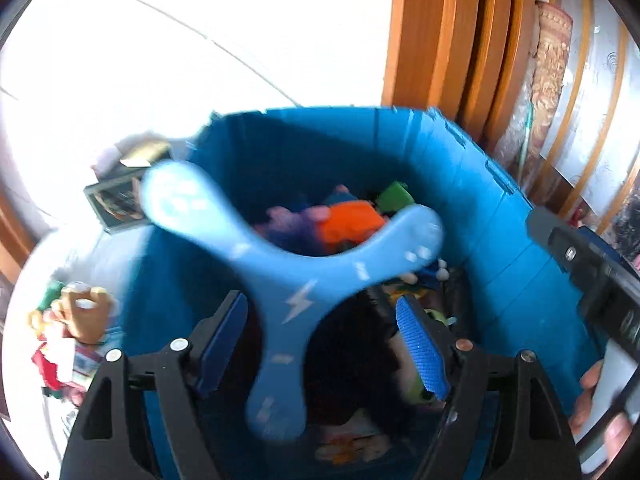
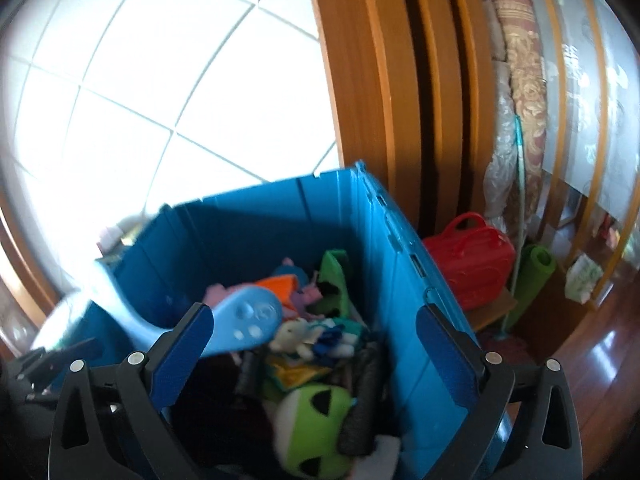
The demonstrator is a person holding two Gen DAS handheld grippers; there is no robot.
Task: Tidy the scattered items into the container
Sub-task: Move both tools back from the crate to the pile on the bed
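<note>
Where white tiled floor [image 2: 168, 92] meets wooden doorframe [image 2: 376, 92], blue bin [image 2: 404, 280] stands.

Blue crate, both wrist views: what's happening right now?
A person is tidying toys into the blue plastic crate. The left gripper has its jaws open with the light-blue three-armed boomerang between them, blurred and touching neither pad, over the crate. The right gripper hovers open and empty above the crate, which already holds a green plush alien head. More toys lie outside.

Black tongs [image 1: 320, 344], blue textured pads [image 1: 422, 350], silver screws, bare fingertips [image 1: 590, 396]
</note>
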